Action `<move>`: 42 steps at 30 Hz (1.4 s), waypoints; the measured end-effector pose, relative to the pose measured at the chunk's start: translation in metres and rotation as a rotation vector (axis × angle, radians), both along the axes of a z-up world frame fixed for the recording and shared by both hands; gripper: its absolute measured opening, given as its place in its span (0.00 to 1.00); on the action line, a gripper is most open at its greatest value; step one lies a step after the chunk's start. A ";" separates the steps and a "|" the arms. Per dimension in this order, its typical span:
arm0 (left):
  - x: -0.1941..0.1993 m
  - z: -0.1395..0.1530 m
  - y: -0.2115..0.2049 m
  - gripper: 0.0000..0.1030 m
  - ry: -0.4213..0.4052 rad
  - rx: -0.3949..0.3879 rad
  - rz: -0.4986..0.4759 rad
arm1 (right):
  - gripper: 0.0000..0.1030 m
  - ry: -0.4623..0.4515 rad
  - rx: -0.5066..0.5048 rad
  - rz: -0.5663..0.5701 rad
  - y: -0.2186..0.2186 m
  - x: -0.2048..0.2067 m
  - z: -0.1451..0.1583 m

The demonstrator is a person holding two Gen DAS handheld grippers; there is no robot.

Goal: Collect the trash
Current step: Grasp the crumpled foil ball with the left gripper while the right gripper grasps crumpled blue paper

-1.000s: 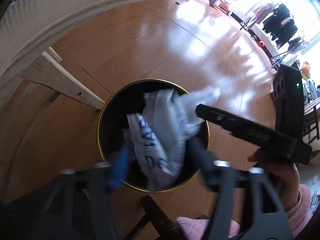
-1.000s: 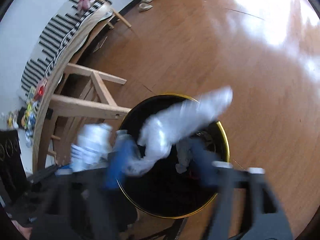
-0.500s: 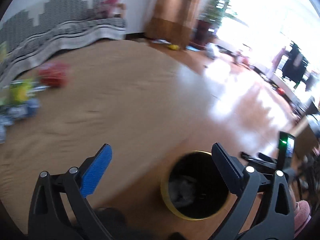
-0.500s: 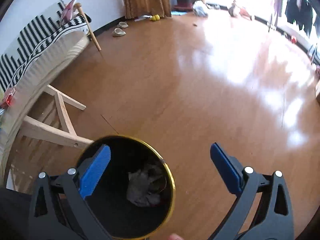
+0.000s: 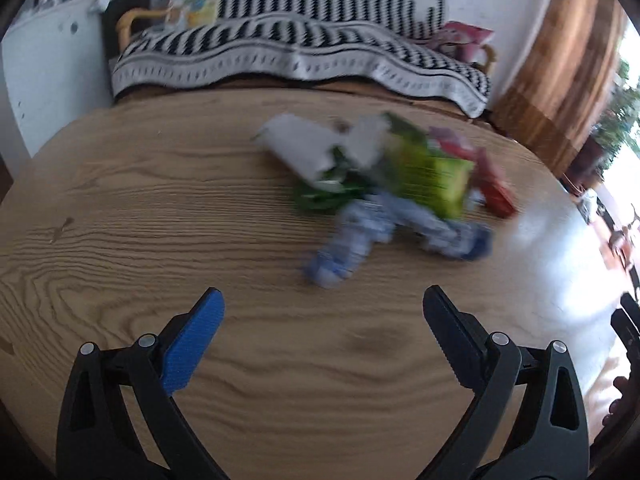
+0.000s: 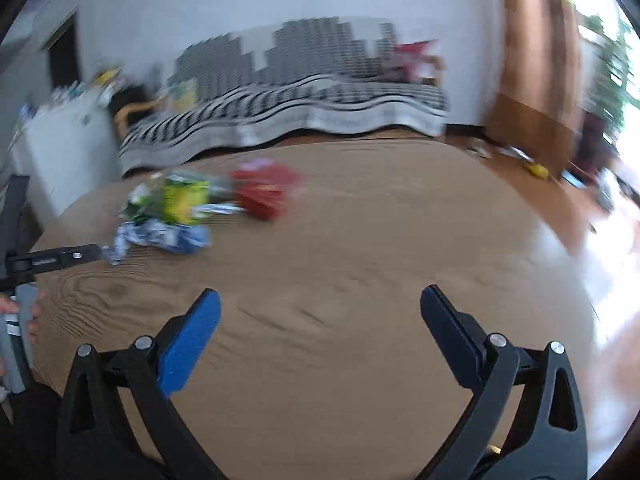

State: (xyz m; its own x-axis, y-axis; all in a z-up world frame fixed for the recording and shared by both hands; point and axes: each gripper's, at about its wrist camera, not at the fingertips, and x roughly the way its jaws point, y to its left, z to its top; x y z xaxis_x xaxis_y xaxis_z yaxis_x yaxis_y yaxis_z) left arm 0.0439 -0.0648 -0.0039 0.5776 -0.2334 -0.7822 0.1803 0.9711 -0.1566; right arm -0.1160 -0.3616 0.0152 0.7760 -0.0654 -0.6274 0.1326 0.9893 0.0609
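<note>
A heap of trash lies on the round wooden table [image 5: 160,220]: a blue-and-white wrapper [image 5: 360,236], a yellow-green packet [image 5: 428,176], a white torn packet [image 5: 304,148] and a red packet [image 5: 492,188]. My left gripper [image 5: 322,312] is open and empty, hovering over the table short of the heap. My right gripper [image 6: 320,312] is open and empty over the table [image 6: 360,240]; the heap lies far left there, with the blue-and-white wrapper [image 6: 160,236], yellow-green packet [image 6: 184,200] and red packet [image 6: 264,192]. The left gripper's finger [image 6: 60,258] shows at the left edge. The bin is out of view.
A sofa with a black-and-white striped throw [image 5: 300,56] stands behind the table. A white cabinet [image 5: 48,72] is at the left. A brown curtain [image 5: 560,52] and bright floor [image 6: 600,216] are at the right.
Both grippers dropped their crumpled wrappers into the black bin, opened, then swung up from the bin to the table top. The bin has left both views.
</note>
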 end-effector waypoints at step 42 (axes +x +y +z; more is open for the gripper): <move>0.043 -0.019 -0.013 0.86 -0.016 0.028 -0.128 | 0.94 0.078 0.132 0.060 0.051 0.118 -0.042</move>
